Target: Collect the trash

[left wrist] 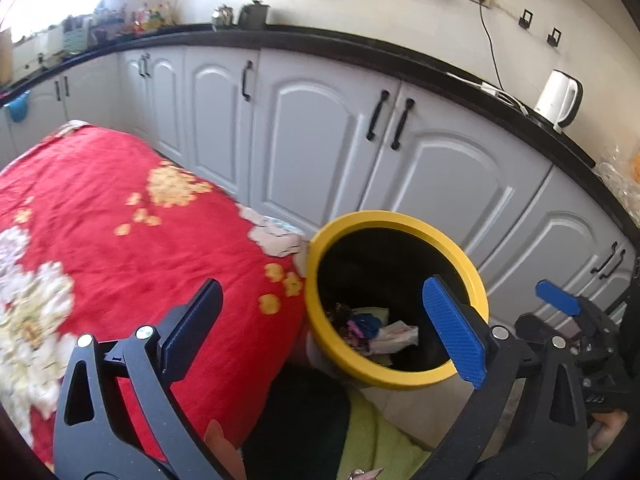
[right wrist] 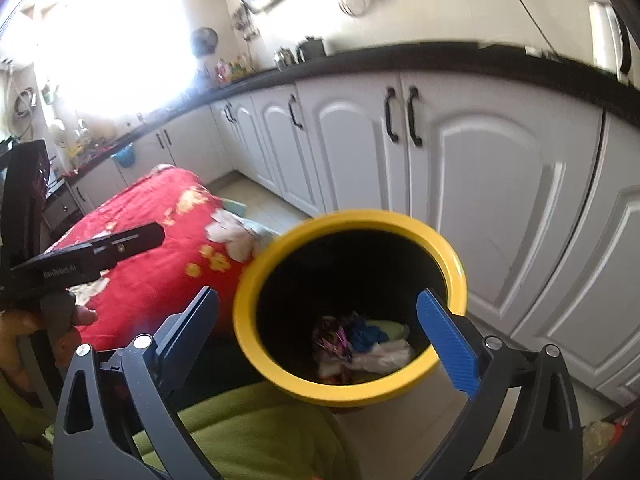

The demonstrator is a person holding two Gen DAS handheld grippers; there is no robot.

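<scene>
Yellow plastic rings the mouth of the bin (right wrist: pixel 348 308), and that rim sits right ahead of the right gripper (right wrist: pixel 320 332), its mouth framed between the two spread fingers, which hold nothing at all. Down in the dark bottom lies the trash (right wrist: pixel 360 344), a crumpled heap of wrappers and paper, well below the fingertips. Over in the other view the left gripper (left wrist: pixel 324 328) is just as wide open and just as empty, with the bin (left wrist: pixel 396 300) ahead and to its right and the red flowered cloth (left wrist: pixel 120 220) spreading out to its left. No loose litter shows on that cloth from here, so the job looks close to done, though the floor is mostly hidden. Now the risks: the bin stands tight against the cloth's edge, and a finger swinging across could clip the yellow rim and tip the bin, spilling what has been gathered. The two grippers are also close together, the right one (left wrist: pixel 560 304) showing just beside the left one's right finger, so a careless sweep could knock them together. The right view is blurred, so fine judgement near the rim is shaky.
</scene>
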